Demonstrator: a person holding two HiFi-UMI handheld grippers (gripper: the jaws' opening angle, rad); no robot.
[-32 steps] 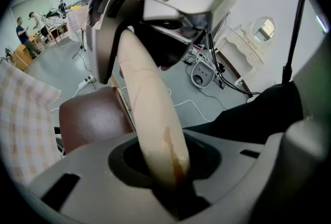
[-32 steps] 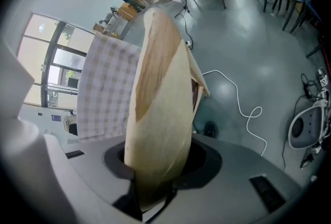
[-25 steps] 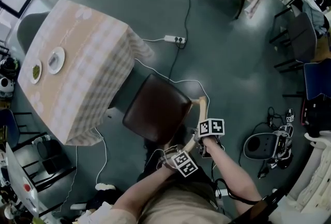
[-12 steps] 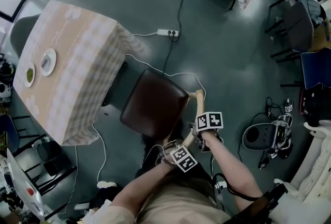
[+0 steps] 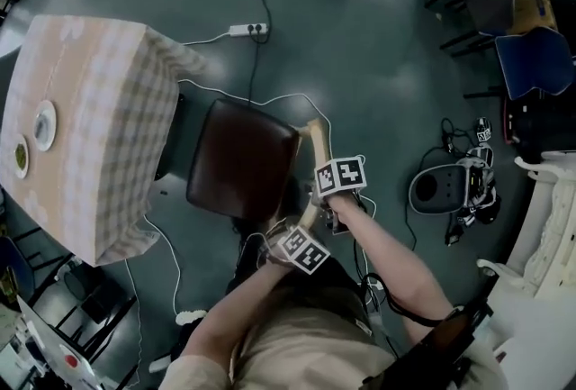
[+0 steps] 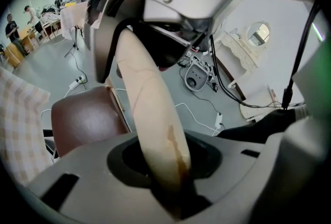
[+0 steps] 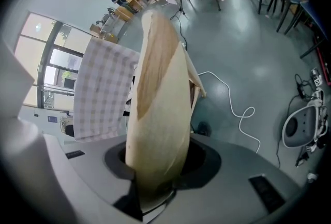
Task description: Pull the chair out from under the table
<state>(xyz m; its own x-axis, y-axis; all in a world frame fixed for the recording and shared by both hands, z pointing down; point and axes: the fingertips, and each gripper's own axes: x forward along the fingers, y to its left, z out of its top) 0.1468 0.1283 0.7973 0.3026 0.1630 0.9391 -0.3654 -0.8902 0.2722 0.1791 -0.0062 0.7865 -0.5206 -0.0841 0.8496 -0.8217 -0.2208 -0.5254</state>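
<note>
The left tool and the right tool were each clamped on the wooden backrest of the chair, which was placed just right of the cloth-covered bench.

The head view is dim and bluish, with faint sheen on the glossy grey floor. Both gripper views warp toward black-vignetted edges, and the close pale wooden chair backrest looks soft.
</note>
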